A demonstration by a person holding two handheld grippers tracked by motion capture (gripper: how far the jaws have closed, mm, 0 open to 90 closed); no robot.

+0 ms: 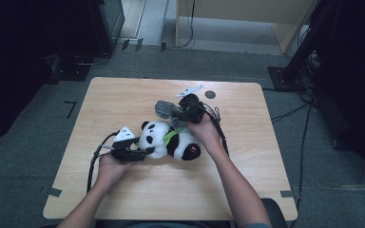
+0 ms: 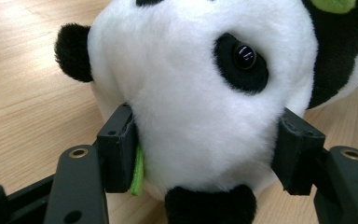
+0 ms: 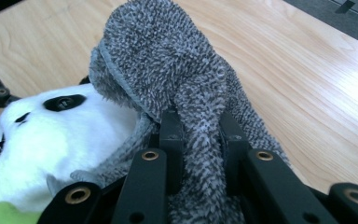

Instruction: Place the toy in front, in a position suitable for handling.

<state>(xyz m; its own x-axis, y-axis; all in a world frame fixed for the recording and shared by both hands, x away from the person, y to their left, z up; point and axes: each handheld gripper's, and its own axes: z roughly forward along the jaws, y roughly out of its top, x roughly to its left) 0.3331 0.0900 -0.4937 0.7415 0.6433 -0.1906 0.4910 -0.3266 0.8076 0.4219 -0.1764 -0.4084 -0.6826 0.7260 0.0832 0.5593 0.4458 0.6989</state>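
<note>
A black-and-white panda plush [image 1: 168, 140] with a green scrap at its neck lies on its side at the middle of the wooden table [image 1: 119, 97]. My left gripper [image 1: 145, 151] comes at it from the left, and its jaws squeeze the white head [image 2: 200, 93] from both sides, pads dented into the fur. My right gripper [image 1: 179, 116] hovers just behind the plush, shut on a fold of shaggy grey cloth [image 3: 168, 60]. The grey cloth [image 1: 165, 109] droops against the panda's head [image 3: 70, 135].
A small white plate-like piece [image 1: 190, 90] and a dark round spot [image 1: 210, 94] sit near the table's far edge. Cables trail from both grippers across the tabletop. Black equipment and stands line the floor at the left and right.
</note>
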